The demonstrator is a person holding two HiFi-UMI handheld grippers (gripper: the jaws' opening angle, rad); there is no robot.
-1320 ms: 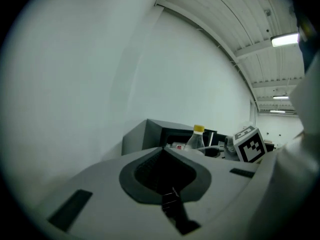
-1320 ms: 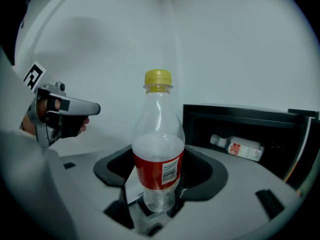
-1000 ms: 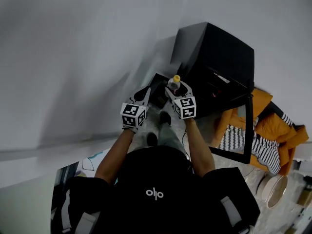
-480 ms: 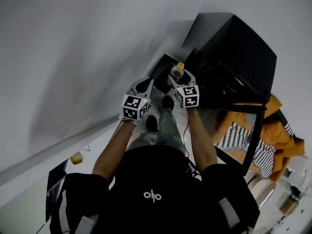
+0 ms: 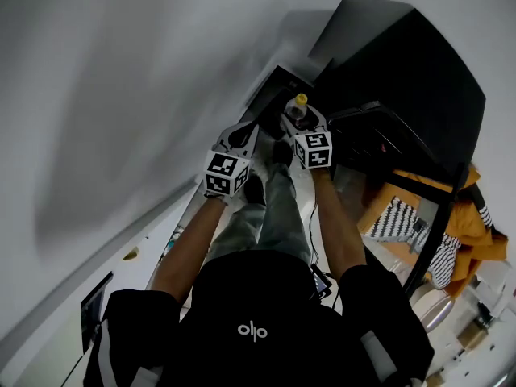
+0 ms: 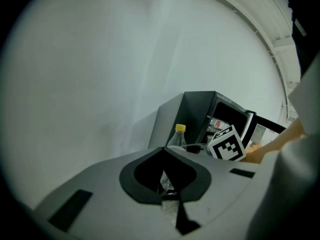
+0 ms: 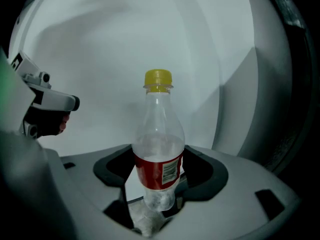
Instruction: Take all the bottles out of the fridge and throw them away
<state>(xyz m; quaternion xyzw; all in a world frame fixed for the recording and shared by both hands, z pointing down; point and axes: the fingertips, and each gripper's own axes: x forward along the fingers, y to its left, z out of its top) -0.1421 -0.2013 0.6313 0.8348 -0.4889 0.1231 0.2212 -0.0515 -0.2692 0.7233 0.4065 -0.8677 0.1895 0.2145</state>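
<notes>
1. White wall (image 5: pixel 121 71) fills the background on the far left and behind both tools.
2. Left gripper (image 5: pixel 244 131) is held out ahead of the person's black-clad torso (image 5: pixel 258 313). Its own view shows the jaws closed together with nothing clamped, pointing toward the wall.
3. Just to its right, and slightly further ahead, is the right gripper (image 5: pixel 294 122). Its jaws stand fairly wide, clamped on the lower body of a clear plastic bottle (image 7: pixel 159 154).
4. That bottle (image 5: pixel 297 107) stands upright in the grip, yellow cap (image 7: pixel 158 79) on top and red label (image 7: pixel 161 171) just above the jaws. It is outside the fridge.
5. Right of the right gripper sits the black fridge (image 5: pixel 403 79), its door (image 5: pixel 439 192) swung open.
6. Furthest right, beyond the door, lies an orange garment (image 5: pixel 468 248) with striped cloth (image 5: pixel 399 220) beside it.
</notes>
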